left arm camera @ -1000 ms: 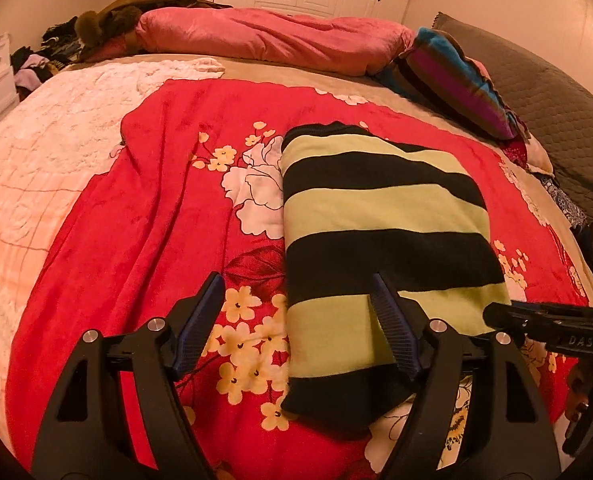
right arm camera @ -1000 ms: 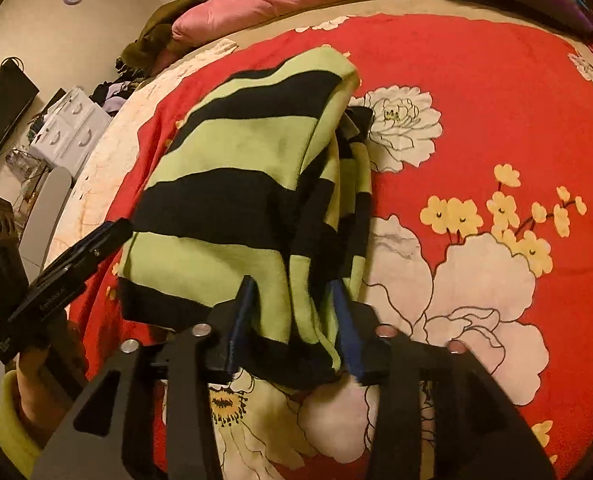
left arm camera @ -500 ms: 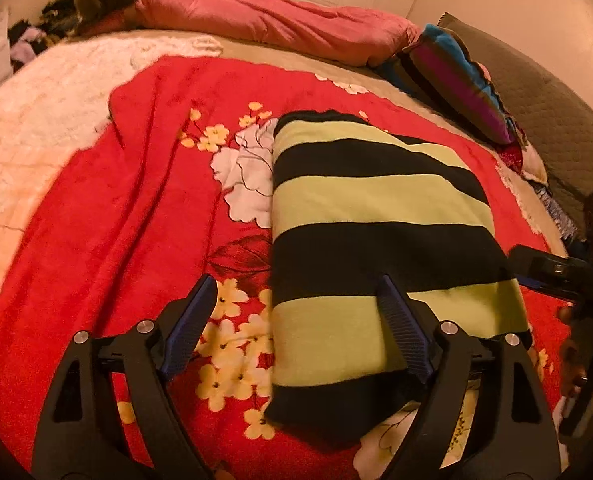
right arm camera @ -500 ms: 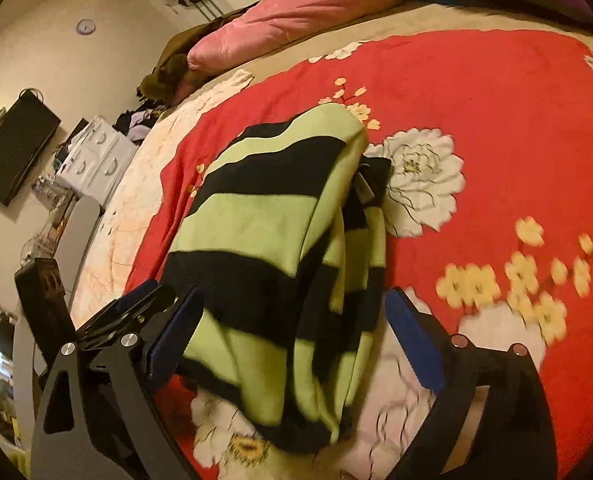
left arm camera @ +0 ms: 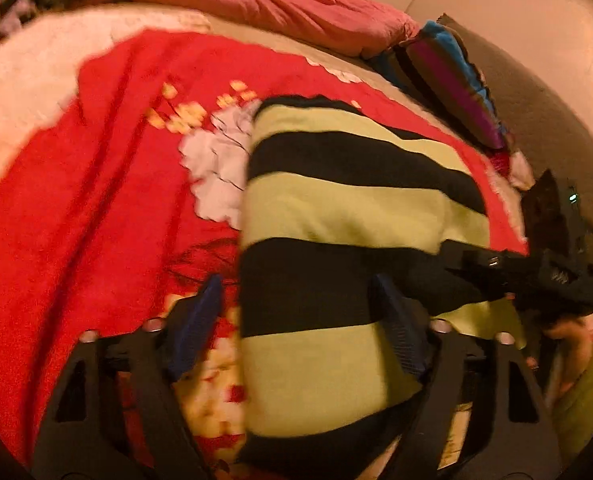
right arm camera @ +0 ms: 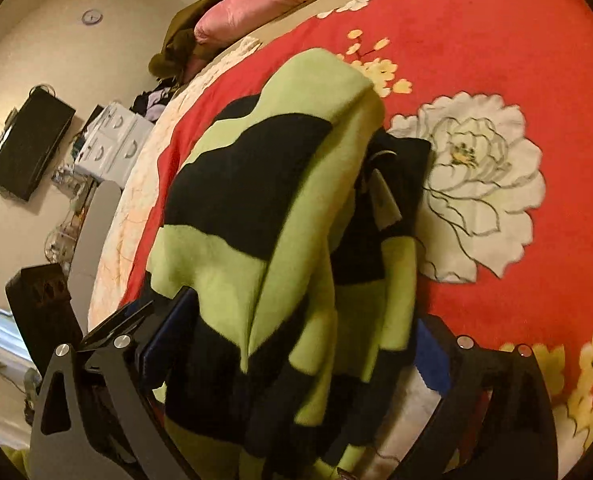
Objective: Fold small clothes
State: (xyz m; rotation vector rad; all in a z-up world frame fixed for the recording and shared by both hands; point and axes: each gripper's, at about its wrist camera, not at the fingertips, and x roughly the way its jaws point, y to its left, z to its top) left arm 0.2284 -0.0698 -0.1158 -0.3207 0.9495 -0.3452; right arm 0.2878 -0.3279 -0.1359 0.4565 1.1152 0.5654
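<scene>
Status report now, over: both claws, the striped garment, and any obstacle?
Left claw open, straddling the near end of the striped garment. Right claw open, around its side edge. Garment folded on red floral blanket. No obstacle seen.

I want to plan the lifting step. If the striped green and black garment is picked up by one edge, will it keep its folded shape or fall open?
The striped garment is probably floppy: its layers sag and bunch between the open right gripper. It would likely fall open, since loose folds show along its side. Its fleecy surface probably grips the red blanket rather than sliding.

Folded green-black striped garment (right arm camera: 256,240) on red floral blanket (right arm camera: 496,60), right hand-held gripper (right arm camera: 296,348) spread wide
</scene>
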